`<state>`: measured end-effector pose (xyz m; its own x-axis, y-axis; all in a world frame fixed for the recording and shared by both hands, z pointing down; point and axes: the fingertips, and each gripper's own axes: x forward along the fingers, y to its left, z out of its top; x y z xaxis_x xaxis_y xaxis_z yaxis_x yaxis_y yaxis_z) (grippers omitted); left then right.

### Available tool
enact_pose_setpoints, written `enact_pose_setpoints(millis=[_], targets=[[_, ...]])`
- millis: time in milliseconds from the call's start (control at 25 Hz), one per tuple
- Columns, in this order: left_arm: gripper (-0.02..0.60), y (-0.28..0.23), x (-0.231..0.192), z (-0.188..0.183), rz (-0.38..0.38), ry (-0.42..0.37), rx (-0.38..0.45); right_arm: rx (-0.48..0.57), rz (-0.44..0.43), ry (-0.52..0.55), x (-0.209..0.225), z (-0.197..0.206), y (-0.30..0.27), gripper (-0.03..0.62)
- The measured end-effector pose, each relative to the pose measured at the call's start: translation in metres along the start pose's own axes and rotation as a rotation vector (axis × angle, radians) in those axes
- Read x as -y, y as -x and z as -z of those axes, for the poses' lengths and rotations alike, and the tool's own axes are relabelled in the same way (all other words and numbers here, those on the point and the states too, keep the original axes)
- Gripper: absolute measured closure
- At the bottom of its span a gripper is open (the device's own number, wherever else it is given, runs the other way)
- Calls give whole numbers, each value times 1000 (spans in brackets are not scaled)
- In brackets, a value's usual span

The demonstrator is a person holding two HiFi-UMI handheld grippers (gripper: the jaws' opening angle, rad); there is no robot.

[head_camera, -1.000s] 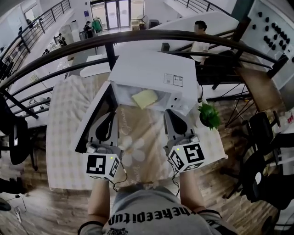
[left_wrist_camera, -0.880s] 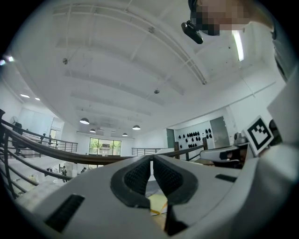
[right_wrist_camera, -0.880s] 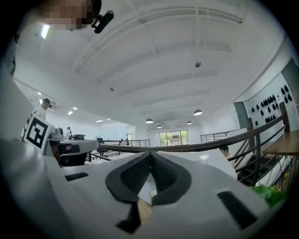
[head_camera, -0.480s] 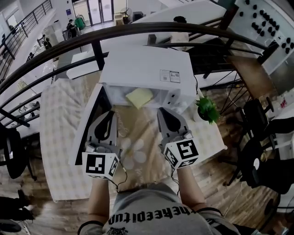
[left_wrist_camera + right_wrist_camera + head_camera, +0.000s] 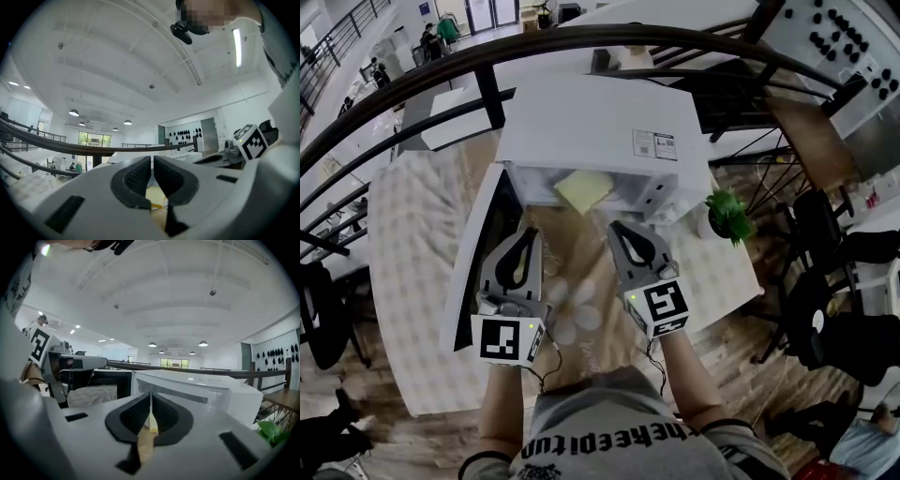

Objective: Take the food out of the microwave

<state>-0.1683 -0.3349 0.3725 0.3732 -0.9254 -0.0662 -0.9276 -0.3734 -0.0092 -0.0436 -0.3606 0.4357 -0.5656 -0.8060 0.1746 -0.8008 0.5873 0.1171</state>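
Note:
The white microwave (image 5: pixel 600 122) stands on the table with its door (image 5: pixel 478 262) swung open to the left. A flat pale-yellow food item (image 5: pixel 584 190) lies inside the cavity. In front of the opening, my left gripper (image 5: pixel 523 232) is shut and empty; through its jaws (image 5: pixel 152 161) I see the yellow food (image 5: pixel 157 199) ahead. My right gripper (image 5: pixel 617 228) is level with it on the right, a little short of the opening. Its jaws (image 5: pixel 150 399) have just been opening by a hair and still look shut, with nothing between them.
A checked tablecloth (image 5: pixel 412 244) covers the table. A small green potted plant (image 5: pixel 729 214) stands right of the microwave. A dark curved railing (image 5: pixel 487 56) runs behind the table. The open door flanks my left gripper on its left.
Both grippers have moved forward toward the microwave opening. The right one has rolled slightly. The food has not moved.

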Motion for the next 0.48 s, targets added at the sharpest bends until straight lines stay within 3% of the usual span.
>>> enact_pose_setpoints(millis=[480], targets=[[563,-9,-3,34,35,15,-46,-180,-47,268,-14,63,-39,511]])
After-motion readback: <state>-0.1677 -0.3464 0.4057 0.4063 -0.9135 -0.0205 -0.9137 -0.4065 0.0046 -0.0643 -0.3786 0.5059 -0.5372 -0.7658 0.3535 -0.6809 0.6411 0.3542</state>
